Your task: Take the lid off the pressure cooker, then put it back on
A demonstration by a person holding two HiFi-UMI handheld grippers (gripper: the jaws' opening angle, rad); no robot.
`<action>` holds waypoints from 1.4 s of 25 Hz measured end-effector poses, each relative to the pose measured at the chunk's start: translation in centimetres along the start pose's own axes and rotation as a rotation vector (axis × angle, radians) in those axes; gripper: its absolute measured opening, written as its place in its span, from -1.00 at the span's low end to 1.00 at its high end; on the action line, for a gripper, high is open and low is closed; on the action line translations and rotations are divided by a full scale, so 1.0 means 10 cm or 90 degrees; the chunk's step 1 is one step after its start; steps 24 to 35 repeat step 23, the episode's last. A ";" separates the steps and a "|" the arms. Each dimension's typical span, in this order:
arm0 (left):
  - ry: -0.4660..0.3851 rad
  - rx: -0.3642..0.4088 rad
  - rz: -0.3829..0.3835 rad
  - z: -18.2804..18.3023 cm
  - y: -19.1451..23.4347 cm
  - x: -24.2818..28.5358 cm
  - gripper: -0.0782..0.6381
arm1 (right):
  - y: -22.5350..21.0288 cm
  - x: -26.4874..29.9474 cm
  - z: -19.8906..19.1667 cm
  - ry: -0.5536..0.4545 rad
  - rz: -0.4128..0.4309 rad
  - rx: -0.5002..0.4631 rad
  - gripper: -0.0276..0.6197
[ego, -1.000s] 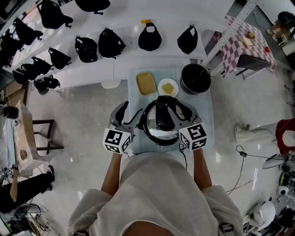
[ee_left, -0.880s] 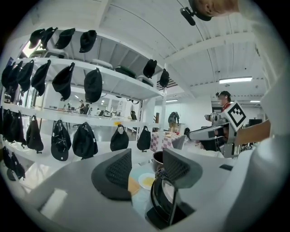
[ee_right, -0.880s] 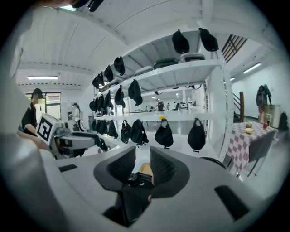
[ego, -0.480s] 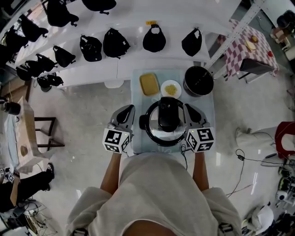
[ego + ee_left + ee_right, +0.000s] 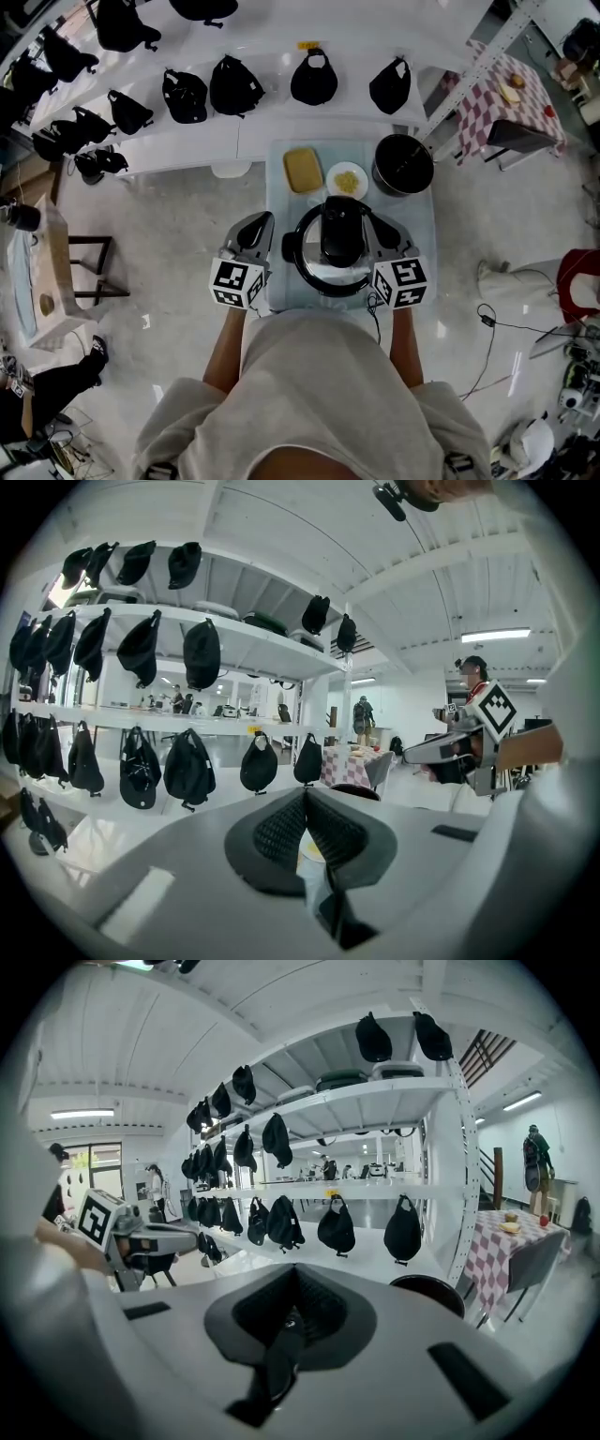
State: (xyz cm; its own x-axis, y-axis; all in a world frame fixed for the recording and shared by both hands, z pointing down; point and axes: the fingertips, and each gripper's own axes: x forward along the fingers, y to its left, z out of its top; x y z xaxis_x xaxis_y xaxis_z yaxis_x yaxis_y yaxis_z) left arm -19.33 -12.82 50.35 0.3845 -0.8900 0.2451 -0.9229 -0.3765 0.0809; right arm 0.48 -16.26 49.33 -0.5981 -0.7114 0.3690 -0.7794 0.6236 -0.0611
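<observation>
Left gripper (image 5: 259, 225), right gripper (image 5: 373, 225) flanking cooker (image 5: 333, 255), jaws pressed together, empty. Behind on worktop (image 5: 277, 202): pot (image 5: 403, 165), plate (image 5: 346, 180), yellow block (image 5: 302, 170); beyond, shelves (image 5: 281, 124) hung with caps (image 5: 310, 80).

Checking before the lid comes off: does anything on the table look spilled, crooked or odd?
Nothing stands out. The pressure cooker sits upright with its lid on; the small plate, black pot and yellow block behind it look tidy, with no spill. The left tool and right tool are shut and empty, flanking it.
</observation>
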 end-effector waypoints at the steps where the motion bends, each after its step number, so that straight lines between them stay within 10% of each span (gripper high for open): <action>1: 0.000 0.000 0.000 0.00 0.00 0.00 -0.76 | 0.01 0.00 0.00 0.002 0.001 -0.001 -0.91; 35: 0.004 0.001 -0.003 0.00 0.01 0.04 -0.76 | 0.05 0.03 -0.03 0.018 0.005 -0.018 -0.91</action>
